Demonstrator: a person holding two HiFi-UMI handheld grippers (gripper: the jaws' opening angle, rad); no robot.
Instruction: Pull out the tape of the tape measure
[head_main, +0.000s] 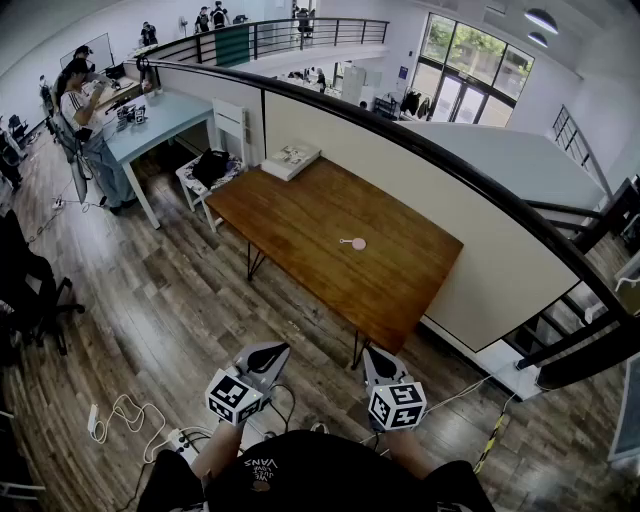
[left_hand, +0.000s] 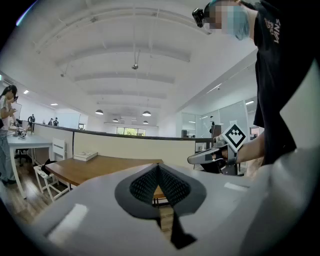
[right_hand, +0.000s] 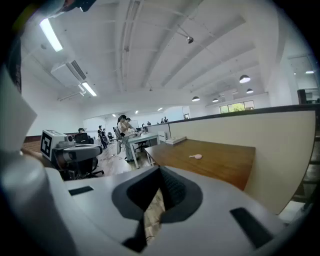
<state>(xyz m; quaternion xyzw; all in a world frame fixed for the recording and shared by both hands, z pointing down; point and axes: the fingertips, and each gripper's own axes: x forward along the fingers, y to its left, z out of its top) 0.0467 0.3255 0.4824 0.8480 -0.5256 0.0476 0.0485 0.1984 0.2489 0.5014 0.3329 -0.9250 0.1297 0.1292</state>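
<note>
A small pink tape measure lies near the middle of the brown wooden table, with a short tab sticking out to its left. It also shows far off in the right gripper view as the pink tape measure on the table. My left gripper and right gripper are held side by side over the floor, well short of the table's near corner. Both are shut with nothing between their jaws. In their own views, the left gripper and the right gripper have their tips together.
A white book or box lies on the table's far left corner. A white chair with a black bag stands beside it. A cream partition runs behind the table. Cables and a power strip lie on the floor at lower left. People stand at a desk.
</note>
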